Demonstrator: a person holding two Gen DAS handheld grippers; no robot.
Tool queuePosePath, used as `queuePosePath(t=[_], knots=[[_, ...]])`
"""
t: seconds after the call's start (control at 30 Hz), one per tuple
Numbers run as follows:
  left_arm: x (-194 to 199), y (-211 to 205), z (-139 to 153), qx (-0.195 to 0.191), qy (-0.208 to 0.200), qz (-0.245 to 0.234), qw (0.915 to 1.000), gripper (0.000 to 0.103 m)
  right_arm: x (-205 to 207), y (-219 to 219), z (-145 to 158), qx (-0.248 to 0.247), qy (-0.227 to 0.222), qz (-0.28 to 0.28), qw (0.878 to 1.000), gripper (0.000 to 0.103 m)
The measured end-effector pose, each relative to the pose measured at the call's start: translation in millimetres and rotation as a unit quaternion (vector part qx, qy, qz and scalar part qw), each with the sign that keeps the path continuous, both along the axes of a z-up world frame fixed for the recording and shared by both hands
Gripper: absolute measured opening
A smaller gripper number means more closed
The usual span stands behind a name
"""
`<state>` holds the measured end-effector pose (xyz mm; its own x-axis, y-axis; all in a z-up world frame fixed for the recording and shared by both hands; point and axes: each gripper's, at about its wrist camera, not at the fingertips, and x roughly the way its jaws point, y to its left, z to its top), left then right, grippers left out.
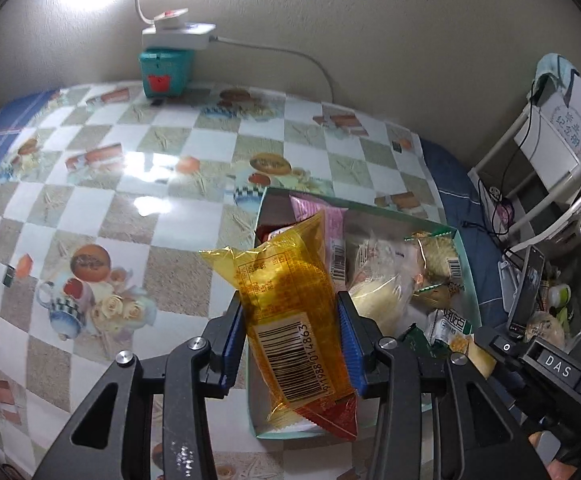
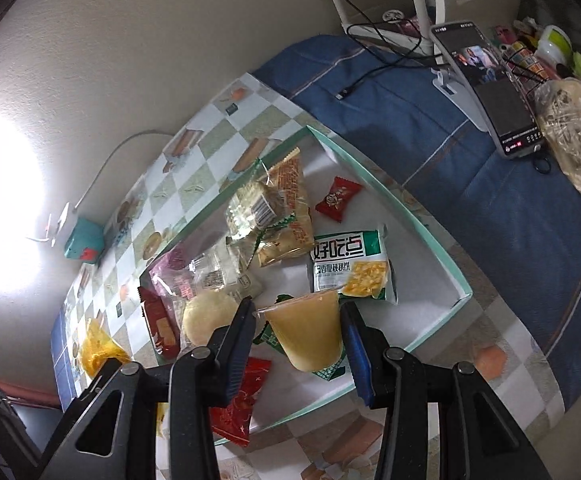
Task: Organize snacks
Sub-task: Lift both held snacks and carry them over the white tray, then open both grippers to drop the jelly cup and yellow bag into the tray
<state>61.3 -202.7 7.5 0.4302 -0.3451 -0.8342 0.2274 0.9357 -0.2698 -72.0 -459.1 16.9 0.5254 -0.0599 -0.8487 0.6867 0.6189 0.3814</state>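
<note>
A: Starting at the tongs, what is each one doing?

B: The left gripper (image 1: 290,340) is closing its blue pads on a yellow snack packet (image 1: 290,312), pinching it across the middle so the barcode end is hanging down. It is carrying the packet just above the near left corner of the mint-edged box (image 1: 464,264).

A: And the other?

B: The right gripper (image 2: 300,336) is squeezing a pale jelly cup (image 2: 306,332) between its fingers, rim turned away from the camera, over the near edge of the same box. Gripping across the cup's sides is probably keeping the soft wall from slipping.

A: Why over the box?

B: I am judging that the box is where the snacks are being gathered, so both items are likely heading in or being sorted there.

A: What is lying around them?

B: Inside, a green walnut biscuit pack (image 2: 350,264) is resting near the right wall, a small red candy (image 2: 338,198) toward the far corner, a golden packet (image 2: 290,216) along the far wall and a round pale cake (image 2: 208,316) by the left wall. The pile is crowding the left side, so free floor is showing mainly on the right. A phone on a stand (image 2: 486,84) is sitting well apart, on the blue cloth.
</note>
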Motion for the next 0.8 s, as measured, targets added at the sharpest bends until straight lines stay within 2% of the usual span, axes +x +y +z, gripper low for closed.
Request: queuePosePath(t=[0.23,0.57,0.8], knots=[[8,-3,-12,0.005,0.001,-0.003,1.0000,0.045,10,5,-16,0.012,0.020,0.018,1.000,0.047],[6,-24,-26,0.027,0.003,-0.040,0.9988,0.045,17,11,-27,0.016,0.038,0.031,0.999,0.047],[1,-34,-29,0.026,0.011,-0.060,0.9978,0.045,22,15,-32,0.018,0.052,0.042,0.998,0.047]])
